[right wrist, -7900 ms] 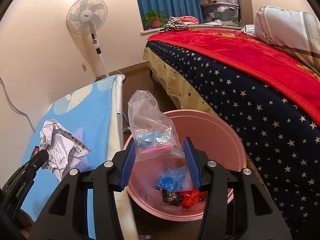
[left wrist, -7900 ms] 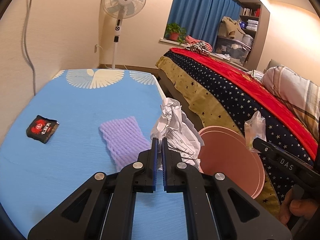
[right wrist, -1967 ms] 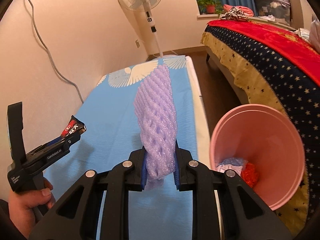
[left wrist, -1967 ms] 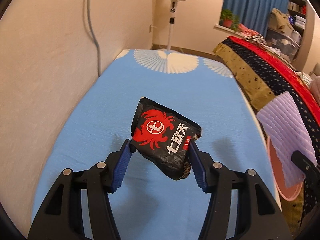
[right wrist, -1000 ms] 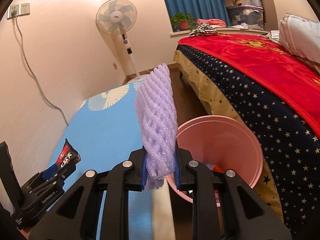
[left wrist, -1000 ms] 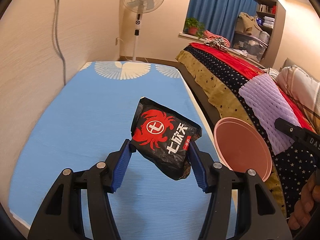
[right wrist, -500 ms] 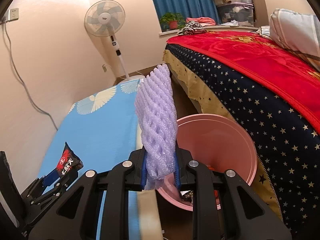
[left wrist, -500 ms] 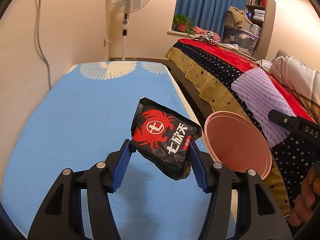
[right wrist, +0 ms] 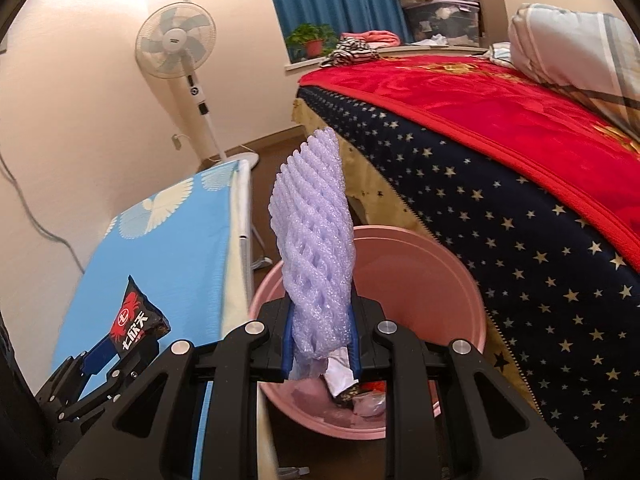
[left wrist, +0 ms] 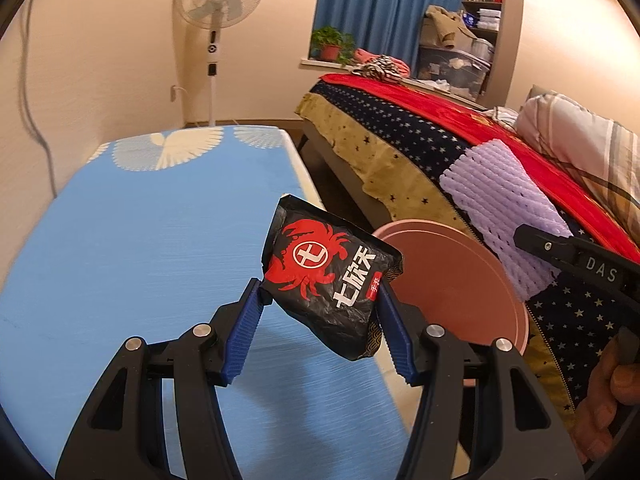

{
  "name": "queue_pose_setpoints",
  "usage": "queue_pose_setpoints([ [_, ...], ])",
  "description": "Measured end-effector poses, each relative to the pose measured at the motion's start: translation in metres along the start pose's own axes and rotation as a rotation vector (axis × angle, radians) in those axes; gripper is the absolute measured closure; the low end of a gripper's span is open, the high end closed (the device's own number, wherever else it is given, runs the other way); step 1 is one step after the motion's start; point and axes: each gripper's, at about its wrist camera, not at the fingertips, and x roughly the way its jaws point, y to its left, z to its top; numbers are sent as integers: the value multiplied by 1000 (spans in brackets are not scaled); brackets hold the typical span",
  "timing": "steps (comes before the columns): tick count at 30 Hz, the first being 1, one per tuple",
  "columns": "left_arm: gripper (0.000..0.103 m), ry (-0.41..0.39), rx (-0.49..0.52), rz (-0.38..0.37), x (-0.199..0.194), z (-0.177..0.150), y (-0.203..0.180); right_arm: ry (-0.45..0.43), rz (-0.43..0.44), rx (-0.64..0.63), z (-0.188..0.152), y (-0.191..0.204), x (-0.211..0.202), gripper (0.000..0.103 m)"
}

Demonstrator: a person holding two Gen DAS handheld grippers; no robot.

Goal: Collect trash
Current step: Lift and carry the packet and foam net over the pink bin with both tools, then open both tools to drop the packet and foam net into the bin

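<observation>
My left gripper [left wrist: 320,304] is shut on a black snack packet with a red crab print [left wrist: 326,276], held in the air above the right edge of the blue table [left wrist: 120,248]. My right gripper [right wrist: 318,332] is shut on a lilac foam fruit net [right wrist: 316,240] that stands upright between its pads, right over the pink bin [right wrist: 424,280]. The bin holds several pieces of trash at its bottom. In the left wrist view the bin [left wrist: 456,292] stands on the floor between table and bed, and the foam net [left wrist: 504,216] hangs above it. The packet [right wrist: 136,320] shows at lower left in the right wrist view.
A bed with a red and star-patterned cover [right wrist: 520,152] runs along the right, close to the bin. A standing fan [left wrist: 218,12] is by the far wall. A person's hand [left wrist: 608,392] grips the right tool's handle. A striped pillow [left wrist: 588,148] lies on the bed.
Both grippers have swung right toward the bin, each keeping its load. The foam net now hangs over the bin's opening, and the packet has reached the table's right edge.
</observation>
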Motion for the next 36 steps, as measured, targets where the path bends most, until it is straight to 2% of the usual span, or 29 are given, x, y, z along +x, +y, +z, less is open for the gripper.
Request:
queue_pose_setpoints([
  [17, 45, 51, 67, -137, 38, -1, -58, 10, -126, 40, 3, -39, 6, 81],
  [20, 38, 52, 73, -165, 38, 1, -61, 10, -135, 47, 4, -43, 5, 78],
  [22, 29, 59, 78, -177, 38, 0, -64, 10, -151, 52, 4, -43, 3, 75],
  [24, 25, 63, 75, -179, 36, -2, -61, 12, -159, 68, 4, -44, 2, 56],
  [29, 21, 38, 61, -165, 22, 0, -49, 1, -156, 66, 5, -39, -7, 42],
  [31, 19, 14, 63, -153, 11, 2, -46, -9, -150, 61, 6, -35, -12, 35],
  [33, 14, -2, 67, -145, 1, 4, -44, -25, -149, 56, 6, -31, -20, 23],
  [36, 12, -21, 81, -137, -12, 5, -42, -45, -142, 58, 7, -29, -30, 20],
])
